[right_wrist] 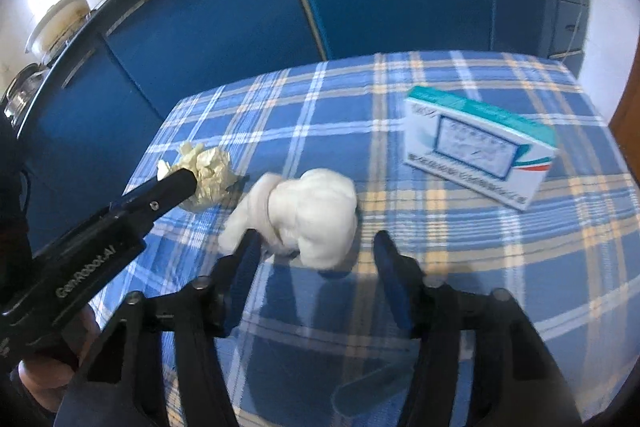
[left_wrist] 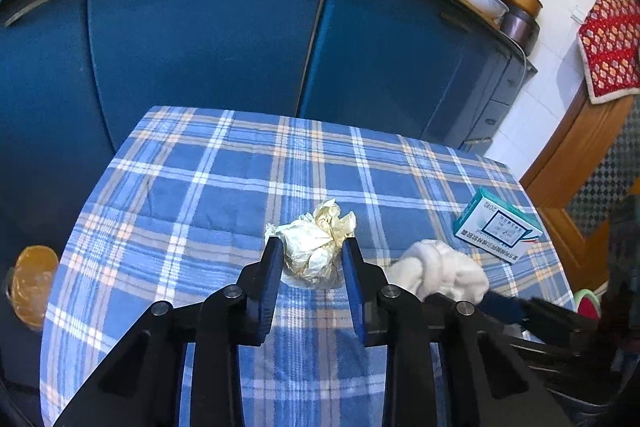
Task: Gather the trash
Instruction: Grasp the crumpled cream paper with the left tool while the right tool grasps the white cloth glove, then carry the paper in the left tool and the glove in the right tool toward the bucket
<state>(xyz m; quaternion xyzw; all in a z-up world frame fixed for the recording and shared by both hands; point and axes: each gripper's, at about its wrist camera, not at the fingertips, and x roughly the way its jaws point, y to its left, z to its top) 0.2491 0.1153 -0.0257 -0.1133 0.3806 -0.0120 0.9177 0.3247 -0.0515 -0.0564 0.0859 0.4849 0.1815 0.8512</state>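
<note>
Left claw pinches 1 yellowish paper wad; our right claw spread round 1 white tissue wad, w/ 1 box on surface.

My left camera sits just behind my left fingers, angled down across the checked surface toward the blue cabinets, very near a crumpled yellowish wad. My right camera looks the same way from further right, close over a white wad. Both views share both wads, the teal-and-white box, the cloth and the cabinet fronts; the right view also catches my left tool from its side.
</note>
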